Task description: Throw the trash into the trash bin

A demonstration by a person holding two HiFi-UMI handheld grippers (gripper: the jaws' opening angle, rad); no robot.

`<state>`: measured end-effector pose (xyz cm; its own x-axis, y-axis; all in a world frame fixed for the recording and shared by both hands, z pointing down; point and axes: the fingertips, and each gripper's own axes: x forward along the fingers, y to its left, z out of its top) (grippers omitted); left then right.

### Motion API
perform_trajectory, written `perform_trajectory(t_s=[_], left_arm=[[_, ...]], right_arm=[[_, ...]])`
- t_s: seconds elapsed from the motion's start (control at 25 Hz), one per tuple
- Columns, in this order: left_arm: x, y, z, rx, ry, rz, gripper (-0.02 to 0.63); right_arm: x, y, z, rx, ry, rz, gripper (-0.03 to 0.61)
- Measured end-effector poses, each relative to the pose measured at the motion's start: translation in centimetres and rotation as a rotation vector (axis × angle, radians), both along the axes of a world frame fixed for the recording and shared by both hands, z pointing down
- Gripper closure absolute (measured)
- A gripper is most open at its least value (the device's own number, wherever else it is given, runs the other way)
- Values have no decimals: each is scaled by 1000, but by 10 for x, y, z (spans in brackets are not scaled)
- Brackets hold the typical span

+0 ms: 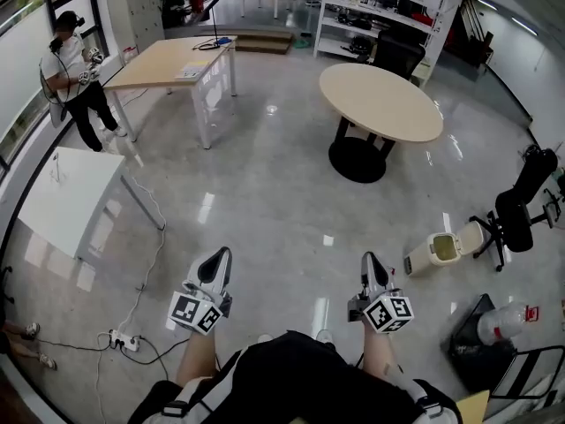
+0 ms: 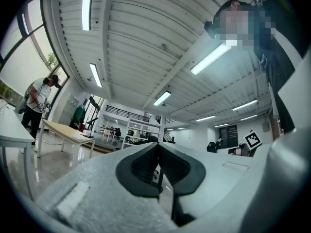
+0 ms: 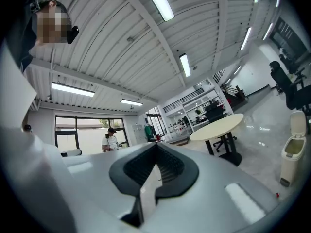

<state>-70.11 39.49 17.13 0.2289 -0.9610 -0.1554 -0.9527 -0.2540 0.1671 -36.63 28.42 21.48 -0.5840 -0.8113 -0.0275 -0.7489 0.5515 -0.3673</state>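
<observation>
**Both grippers empty, bin off to the right**

We hold the left gripper and the right gripper out level ahead of us, each with its fingers pressed together on nothing. We judge this a carrying posture, with no trash picked up yet. The trash bin, lid up, stands on the floor well to the right of the right fingers. A clear bottle, possibly the trash, lies farther right and nearer us than the fingertips. We can read no writing; the grippers bear only black-and-white square markers.
</observation>
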Motion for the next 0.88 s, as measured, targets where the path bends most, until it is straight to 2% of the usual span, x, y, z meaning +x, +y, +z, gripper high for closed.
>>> perform_trajectory(t_s=[0.32, 0.56, 0.88], left_arm=[[26, -23, 6, -3, 21, 78, 614], [58, -39, -2, 3, 3, 115, 614], [122, -70, -12, 35, 6, 178, 614]], right_arm=[[36, 4, -4, 15, 18, 83, 574], [68, -11, -9, 34, -4, 122, 574], [137, -22, -11, 48, 0, 191, 574]])
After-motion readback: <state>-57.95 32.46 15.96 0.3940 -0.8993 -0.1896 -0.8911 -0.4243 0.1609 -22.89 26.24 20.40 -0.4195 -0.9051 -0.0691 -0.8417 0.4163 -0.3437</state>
